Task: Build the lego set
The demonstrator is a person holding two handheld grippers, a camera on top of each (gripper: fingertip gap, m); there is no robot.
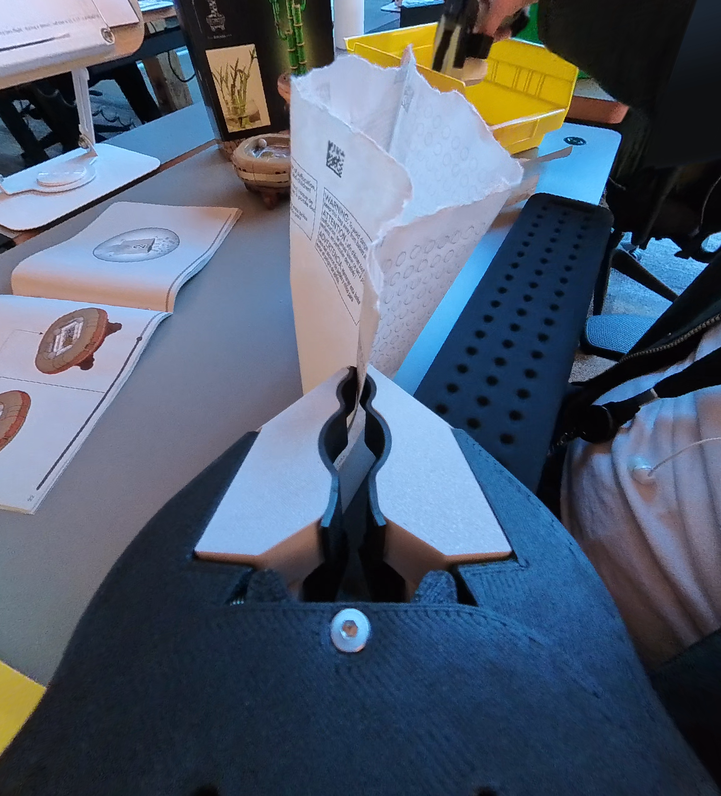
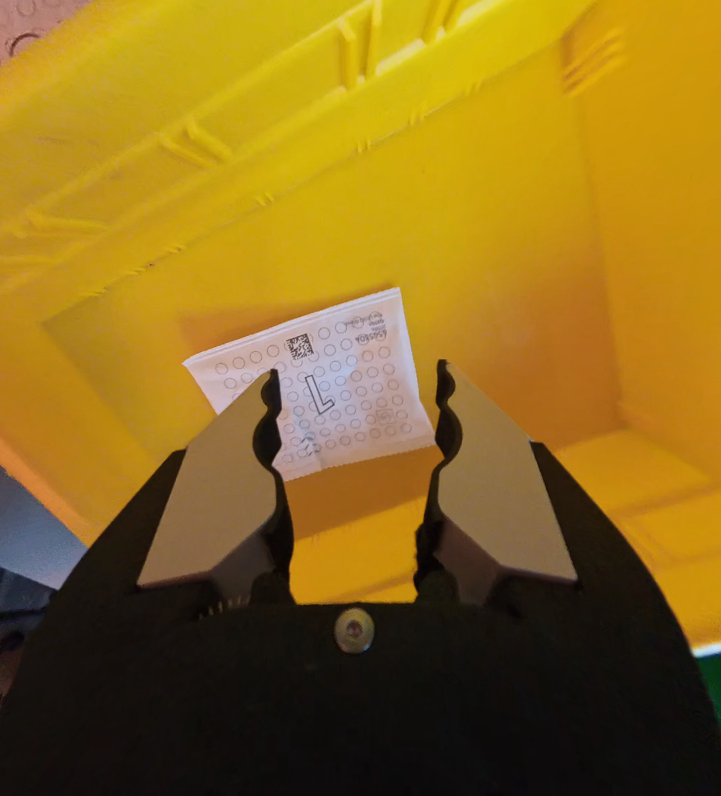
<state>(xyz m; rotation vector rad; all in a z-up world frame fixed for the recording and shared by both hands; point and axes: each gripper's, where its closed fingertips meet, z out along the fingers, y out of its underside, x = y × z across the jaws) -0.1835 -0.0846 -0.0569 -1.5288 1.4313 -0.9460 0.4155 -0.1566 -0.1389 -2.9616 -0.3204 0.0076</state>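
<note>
Currently early-stage: left gripper is pinched on a torn-open paper bag, held upright at 12 o'clock of its jaws. Right gripper, jaws spread and empty, hovers inside the yellow bin over a small sealed packet at 12 o'clock. Brown base model stands at 11 o'clock by the instruction booklet; most of the build apparently remains.

Bending straight lines toward every edge in both wide-angle views. Blurring the right gripper at one o'clock in the left wrist view, and smearing the yellow bin ribs at eleven o'clock in the right. Glowing orange across bin walls, shading under the small paper bag. Lighting the grey table evenly, softly.
</note>
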